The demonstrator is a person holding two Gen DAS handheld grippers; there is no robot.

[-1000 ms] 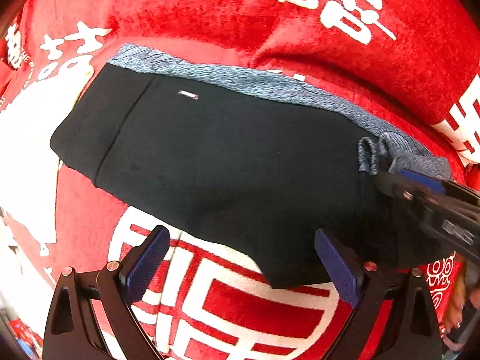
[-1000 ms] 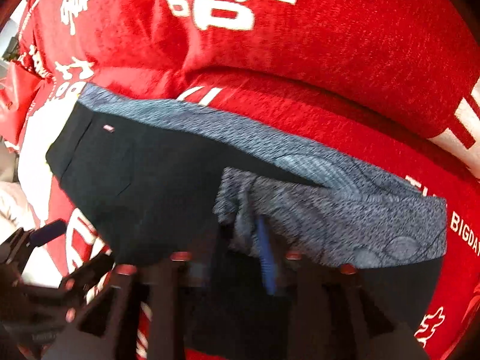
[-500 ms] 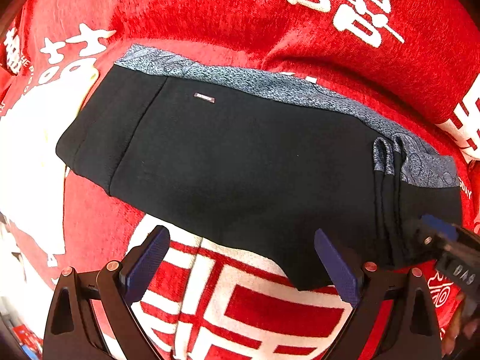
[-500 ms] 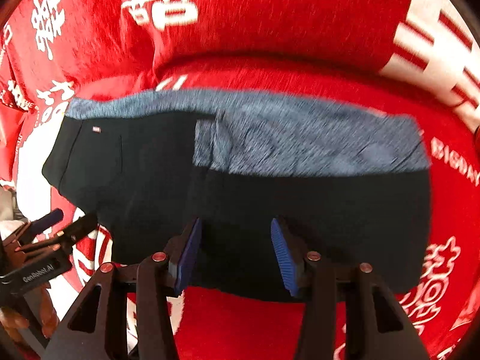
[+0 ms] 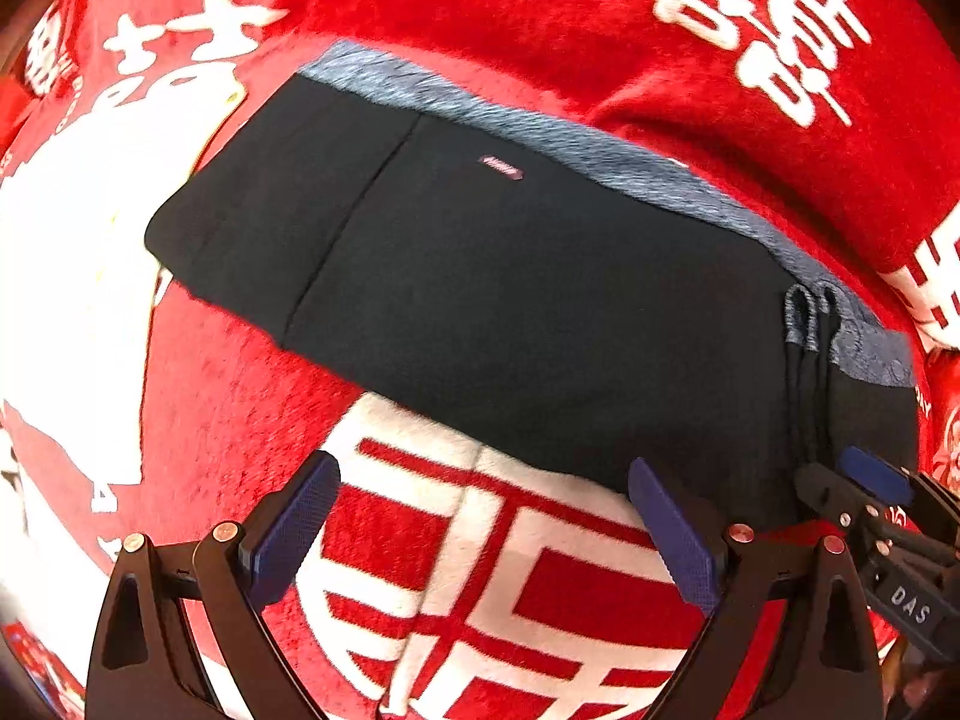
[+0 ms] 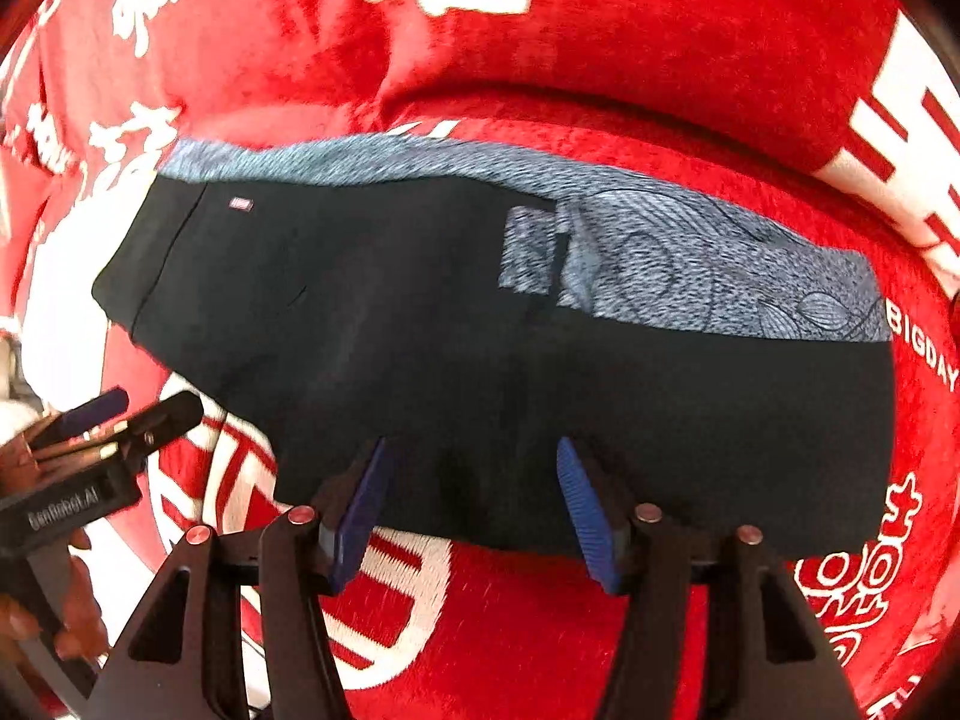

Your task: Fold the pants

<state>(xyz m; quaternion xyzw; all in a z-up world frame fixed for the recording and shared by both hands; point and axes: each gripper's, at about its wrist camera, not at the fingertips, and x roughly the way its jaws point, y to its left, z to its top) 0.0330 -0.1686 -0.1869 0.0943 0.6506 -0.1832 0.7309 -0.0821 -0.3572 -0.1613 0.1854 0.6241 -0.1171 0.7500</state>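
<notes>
Black pants (image 5: 510, 300) folded flat on red blanket (image 5: 600, 18), just ahead of both tongs. Left tongs (image 5: 483, 516) spread wide, empty. Right tongs (image 6: 474, 504) just opened wider, hovering at pants' near edge, gripping nothing.

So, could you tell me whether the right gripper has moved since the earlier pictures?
Yes. The right gripper has drawn back off the pants, toward their near edge, its jaws just opening, nothing between them.

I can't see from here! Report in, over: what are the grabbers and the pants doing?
Left gripper open, nothing between. Right gripper open, jaws just opening, nothing gripped. Black pants folded flat on red blanket. Nothing in the way.
</notes>
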